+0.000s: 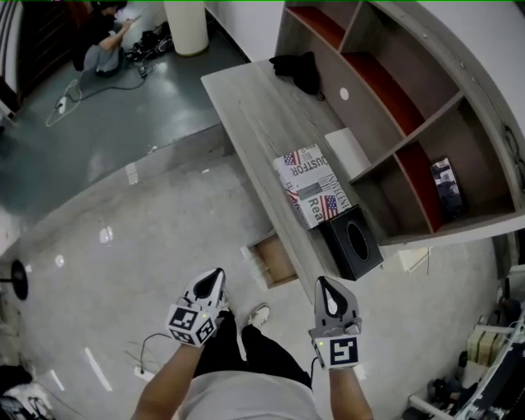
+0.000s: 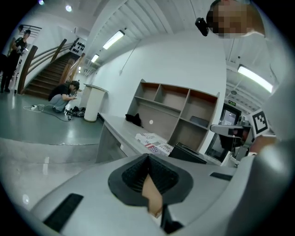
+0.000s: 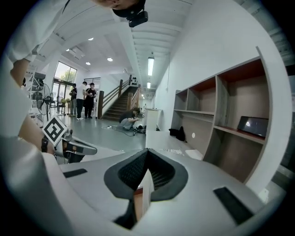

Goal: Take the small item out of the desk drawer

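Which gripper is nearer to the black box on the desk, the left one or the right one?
Right. The right gripper hovers just in front of the black box, on the person's side; the left gripper is farther off to the left, over the floor.

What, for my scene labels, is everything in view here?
desk: one, grey wood, centre
shelf unit: one, grey with red backs, on the desk's far side
printed box: one, white with flag print, on the desk
black box: one, at the desk's near end
white pad: one, on the desk by the shelves
black cloth: one, at the desk's far end
dark item: one, in a shelf compartment, too small to identify
drawer: one, brown inside, pulled out under the desk
bin: one, white, on the far floor
person: one, crouched on the far floor
left claw: shut, empty
right claw: shut, empty
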Available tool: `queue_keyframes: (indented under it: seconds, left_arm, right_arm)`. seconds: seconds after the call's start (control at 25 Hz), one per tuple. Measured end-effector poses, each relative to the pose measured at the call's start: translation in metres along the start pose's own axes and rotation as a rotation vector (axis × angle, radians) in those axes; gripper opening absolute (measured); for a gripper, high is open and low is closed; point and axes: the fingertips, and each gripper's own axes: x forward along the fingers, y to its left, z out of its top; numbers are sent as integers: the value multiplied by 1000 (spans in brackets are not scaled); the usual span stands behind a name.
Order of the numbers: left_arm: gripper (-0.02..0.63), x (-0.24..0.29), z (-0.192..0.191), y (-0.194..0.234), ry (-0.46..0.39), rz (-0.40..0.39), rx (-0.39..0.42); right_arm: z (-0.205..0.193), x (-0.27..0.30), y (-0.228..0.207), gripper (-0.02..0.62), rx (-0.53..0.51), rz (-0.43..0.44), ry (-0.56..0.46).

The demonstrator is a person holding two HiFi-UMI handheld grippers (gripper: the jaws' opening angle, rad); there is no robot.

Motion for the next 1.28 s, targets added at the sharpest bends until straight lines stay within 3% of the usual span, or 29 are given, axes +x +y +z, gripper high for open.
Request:
queue_keyframes:
  seconds: [0.28,0.52,0.68,1.28]
  left_arm:
    - [18,45,-87,31,146,18,-155]
    - [20,81,-152,41,266,-2,-228]
    - [108,97,-187,49,325,-3,-294]
    - [240,137,-257,47,420,-17,-419]
  right_arm:
    - [-31,28,16,20,-7,16,56]
    - [-59,43,30,20,-6,26,105]
    - [-71,48,36,20,-14,25,128]
    - [-127,50,53,20,10,42,223]
